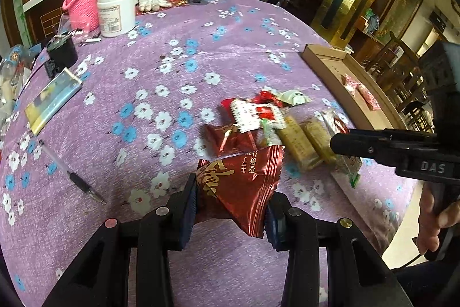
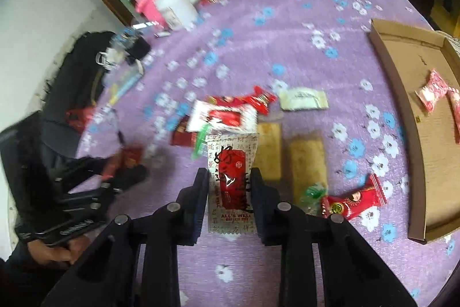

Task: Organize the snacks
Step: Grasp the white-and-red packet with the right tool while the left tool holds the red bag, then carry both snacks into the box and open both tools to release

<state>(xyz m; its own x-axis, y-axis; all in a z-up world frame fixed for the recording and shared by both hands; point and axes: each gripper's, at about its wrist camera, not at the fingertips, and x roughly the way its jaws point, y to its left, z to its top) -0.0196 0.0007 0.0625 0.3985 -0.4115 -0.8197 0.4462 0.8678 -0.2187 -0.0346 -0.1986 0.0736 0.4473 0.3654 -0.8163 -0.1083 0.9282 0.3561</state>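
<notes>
Both tools grip snacks: the left tool (image 1: 231, 203) squeezes a red packet (image 1: 241, 186), the right tool (image 2: 230, 192) a white packet (image 2: 231, 186), above the desk (image 1: 172, 28). Two pink candies (image 2: 434, 91) lie in the box (image 2: 402, 94). Most snacks (image 2: 258, 140) wait in the pile.

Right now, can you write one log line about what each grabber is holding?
left gripper: shut on red snack packet | right gripper: shut on white snack packet | cardboard box: pink candies inside
</notes>
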